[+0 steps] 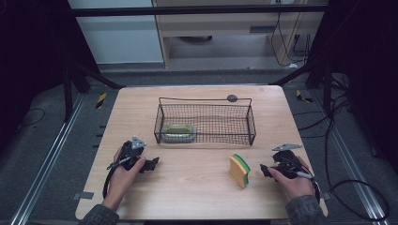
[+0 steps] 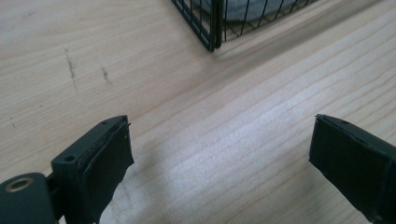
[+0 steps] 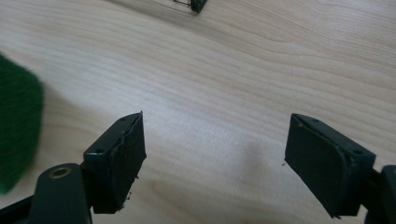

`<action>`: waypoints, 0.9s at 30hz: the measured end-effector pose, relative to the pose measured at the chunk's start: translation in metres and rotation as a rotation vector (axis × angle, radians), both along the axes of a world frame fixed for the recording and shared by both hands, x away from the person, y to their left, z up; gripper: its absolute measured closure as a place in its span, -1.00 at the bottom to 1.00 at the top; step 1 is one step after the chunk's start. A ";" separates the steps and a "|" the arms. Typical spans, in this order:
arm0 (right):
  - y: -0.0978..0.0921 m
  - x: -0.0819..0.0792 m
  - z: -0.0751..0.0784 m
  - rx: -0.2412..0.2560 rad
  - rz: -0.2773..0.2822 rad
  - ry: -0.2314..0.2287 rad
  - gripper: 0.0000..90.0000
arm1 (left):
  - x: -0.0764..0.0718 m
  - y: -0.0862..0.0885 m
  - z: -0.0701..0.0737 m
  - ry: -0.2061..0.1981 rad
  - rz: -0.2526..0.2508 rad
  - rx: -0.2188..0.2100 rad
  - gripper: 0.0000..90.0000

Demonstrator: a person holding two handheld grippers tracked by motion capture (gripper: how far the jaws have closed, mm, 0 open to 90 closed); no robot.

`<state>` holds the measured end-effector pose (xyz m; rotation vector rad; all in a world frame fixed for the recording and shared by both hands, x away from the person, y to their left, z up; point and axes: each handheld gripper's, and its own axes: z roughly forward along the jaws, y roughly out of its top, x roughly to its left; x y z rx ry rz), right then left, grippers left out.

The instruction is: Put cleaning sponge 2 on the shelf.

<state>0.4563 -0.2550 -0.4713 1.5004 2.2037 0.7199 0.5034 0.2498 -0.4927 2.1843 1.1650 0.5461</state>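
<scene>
Both grippers sit low on the table, jaws spread wide with nothing in them. Right gripper [image 1: 264,169] is just beside the upright sponge [image 1: 240,170], probably lined up to grab it. Left gripper [image 1: 154,164] idles. Farther back, the wire basket [image 1: 205,138] holds a soap dish [image 1: 179,132].

The table [image 1: 197,183] is lit evenly and softly from above in the high view, while the surroundings at both sides are left nearly black and the picture is slightly grainy. In the two gripper views the wood grain is rendered sharply in mid-frame, a pale sheen is seen across it, and soft shadows are cast beneath the black jaws. The green sponge [image 3: 16,135] at the left edge of the right gripper view is blurred, and the basket [image 2: 212,23] corner is softened.
</scene>
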 end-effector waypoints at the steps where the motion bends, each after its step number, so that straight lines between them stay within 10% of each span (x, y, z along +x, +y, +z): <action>1: 0.000 -0.002 0.004 0.003 0.002 0.011 -0.53 | 0.000 0.000 -0.001 0.004 0.000 -0.002 -0.89; 16: 0.026 -0.015 0.104 -0.016 0.097 0.021 -0.46 | 0.004 0.005 -0.014 0.006 -0.009 -0.064 -1.00; 27: 0.066 -0.005 0.128 -0.009 0.174 0.077 -0.58 | 0.004 0.005 -0.016 -0.015 -0.007 -0.080 -1.00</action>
